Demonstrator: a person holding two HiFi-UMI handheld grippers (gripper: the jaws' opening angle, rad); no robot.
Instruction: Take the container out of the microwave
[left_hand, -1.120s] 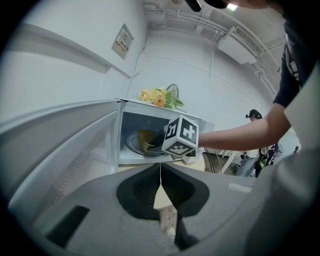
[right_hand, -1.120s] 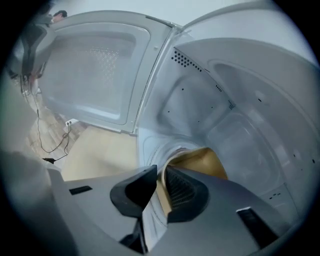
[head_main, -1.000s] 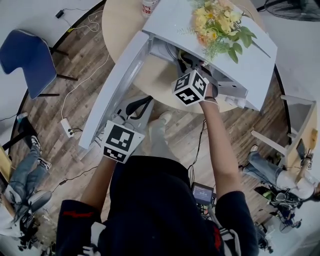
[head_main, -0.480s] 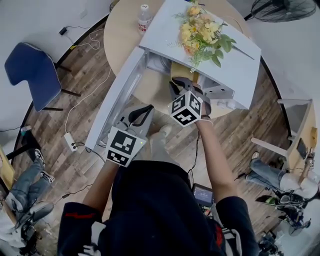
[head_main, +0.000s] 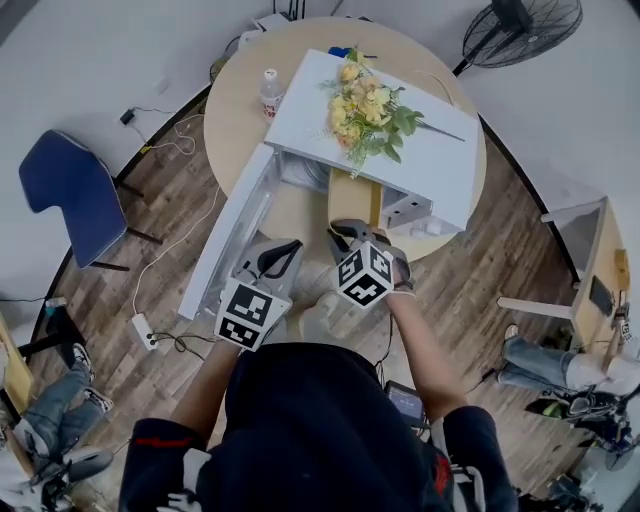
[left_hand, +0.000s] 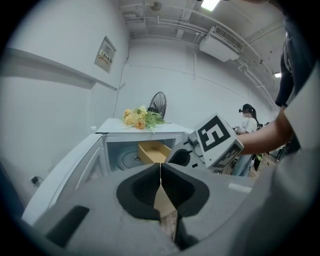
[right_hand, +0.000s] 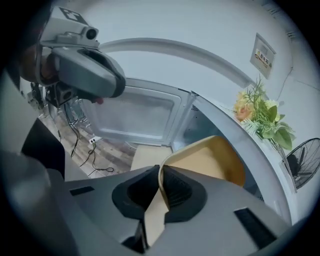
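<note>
A white microwave (head_main: 430, 165) stands on the round table with its door (head_main: 232, 238) swung open to the left. A tan container (head_main: 354, 199) sticks out of the cavity's front over the table. My right gripper (head_main: 347, 233) grips its near rim. In the right gripper view the container's wall (right_hand: 212, 156) runs between the pads of the right gripper (right_hand: 161, 171), whose jaws are closing on it. My left gripper (head_main: 283, 252) hangs beside the door, and its pads meet in the left gripper view (left_hand: 160, 169) with nothing between them. The container (left_hand: 152, 151) also shows there in the cavity mouth.
A bunch of yellow flowers (head_main: 367, 104) lies on top of the microwave. A water bottle (head_main: 268, 91) stands on the table behind it. A blue chair (head_main: 70, 185), a fan (head_main: 527, 24) and a power strip with cables (head_main: 146, 331) surround the table.
My right gripper has drawn back toward me and risen, bringing the container out of the cavity. The left gripper has lifted a little beside the door.
</note>
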